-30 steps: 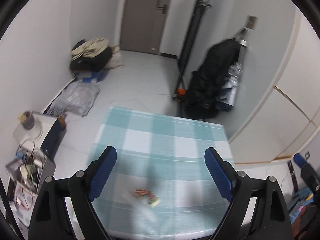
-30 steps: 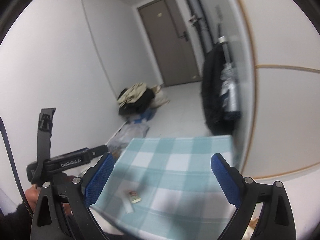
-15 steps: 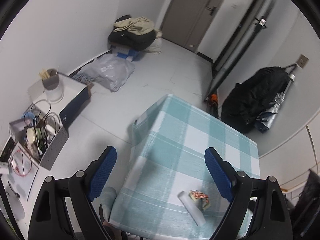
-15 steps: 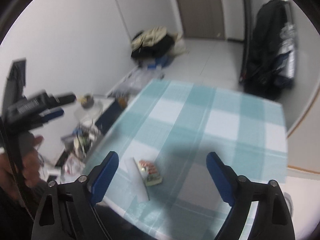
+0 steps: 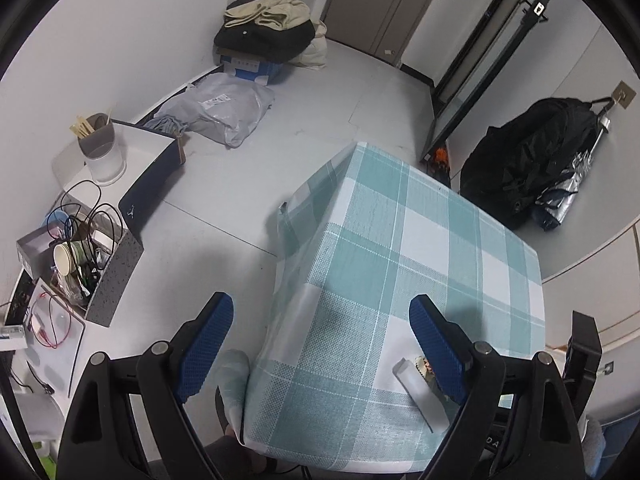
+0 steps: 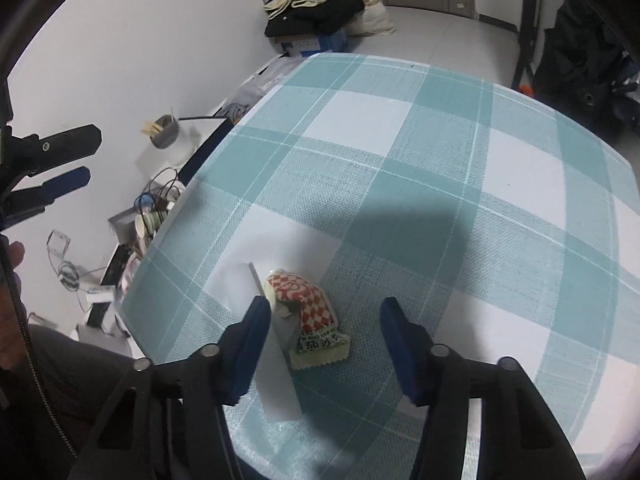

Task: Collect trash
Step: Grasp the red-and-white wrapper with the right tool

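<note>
A red-and-white checkered sauce packet (image 6: 310,300) lies near the front edge of the teal checkered table (image 6: 440,152), on a white wrapper strip (image 6: 282,348). My right gripper (image 6: 325,307) hangs low over them. Its jaws are closing with the packet between them, and the blue pads stand clear of it. The left pad is at the strip's edge. My left gripper (image 5: 320,303) stands wide open above the table's left front corner (image 5: 304,280), holding nothing. In the left wrist view its right finger partly hides the packet (image 5: 421,363) and the strip (image 5: 422,394).
On the floor to the left are a grey box of cables and paper cups (image 5: 84,264), a white cup with sticks (image 5: 102,148), a grey bag (image 5: 218,112) and a clothes pile (image 5: 266,26). A black jacket (image 5: 536,160) hangs at the right wall.
My right gripper has dropped toward the table and narrowed its jaws around the packet. My left gripper swung over the table's left corner and tilted down, then nearly stopped.
</note>
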Tool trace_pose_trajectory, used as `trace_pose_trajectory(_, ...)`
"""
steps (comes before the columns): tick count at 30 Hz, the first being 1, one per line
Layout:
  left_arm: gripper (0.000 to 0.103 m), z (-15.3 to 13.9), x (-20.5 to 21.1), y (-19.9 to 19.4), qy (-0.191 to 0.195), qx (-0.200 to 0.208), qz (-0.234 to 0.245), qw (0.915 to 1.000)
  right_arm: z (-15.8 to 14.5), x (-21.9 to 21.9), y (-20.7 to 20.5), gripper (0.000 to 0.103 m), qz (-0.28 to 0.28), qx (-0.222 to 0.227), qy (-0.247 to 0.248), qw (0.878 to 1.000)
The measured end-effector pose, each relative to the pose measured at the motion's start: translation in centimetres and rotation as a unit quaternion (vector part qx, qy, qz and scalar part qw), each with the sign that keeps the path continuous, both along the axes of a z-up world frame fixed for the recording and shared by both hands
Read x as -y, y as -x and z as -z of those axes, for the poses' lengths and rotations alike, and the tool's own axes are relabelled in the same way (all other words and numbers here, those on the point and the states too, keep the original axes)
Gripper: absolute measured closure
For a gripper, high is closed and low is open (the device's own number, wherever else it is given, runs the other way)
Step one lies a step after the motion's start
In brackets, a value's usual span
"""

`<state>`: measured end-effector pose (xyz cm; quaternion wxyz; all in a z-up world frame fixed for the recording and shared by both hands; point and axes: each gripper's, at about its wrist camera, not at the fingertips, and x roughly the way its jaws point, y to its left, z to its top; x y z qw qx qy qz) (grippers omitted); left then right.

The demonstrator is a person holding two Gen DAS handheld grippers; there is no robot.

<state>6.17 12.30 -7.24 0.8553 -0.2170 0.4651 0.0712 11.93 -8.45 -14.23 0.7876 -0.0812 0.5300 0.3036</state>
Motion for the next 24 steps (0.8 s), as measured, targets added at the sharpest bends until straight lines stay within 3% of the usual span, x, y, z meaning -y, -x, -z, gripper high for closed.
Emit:
trace_pose_trajectory(6, 0.015, 1.4, 0.5, -0.6, -0.012, -0.03, 0.016, 0.9993, 0.0, -0.3, 0.4, 0.064, -0.017, 0.023, 0.019, 0.999)
trace_pose_trajectory(8, 0.015, 2.0, 0.7, -0.7, -0.008, -0.046, 0.02, 0.9987, 0.0, -0.3, 0.4, 0.081, -0.021, 0.016, 0.012, 1.0)
trace_pose_trajectory(9, 0.015, 2.4, 0.7, -0.7, -0.003, -0.055, 0.022, 0.9982, 0.1, -0.3, 0.3, 0.085, -0.023, 0.01, 0.009, 1.0)
trace_pose_trajectory(15, 0.016, 3.0, 1.7, -0.8, 0.01, -0.065, 0.034, 0.9972, -0.9, 0.9, 0.0, 0.087, -0.011, 0.026, -0.005, 1.0)
trace_pose_trajectory(24, 0.016, 4.1, 6.1, -0.8, 0.034, -0.095, 0.1, 0.9899, -2.8, 5.6, -1.2, 0.09, 0.058, 0.04, -0.035, 0.997)
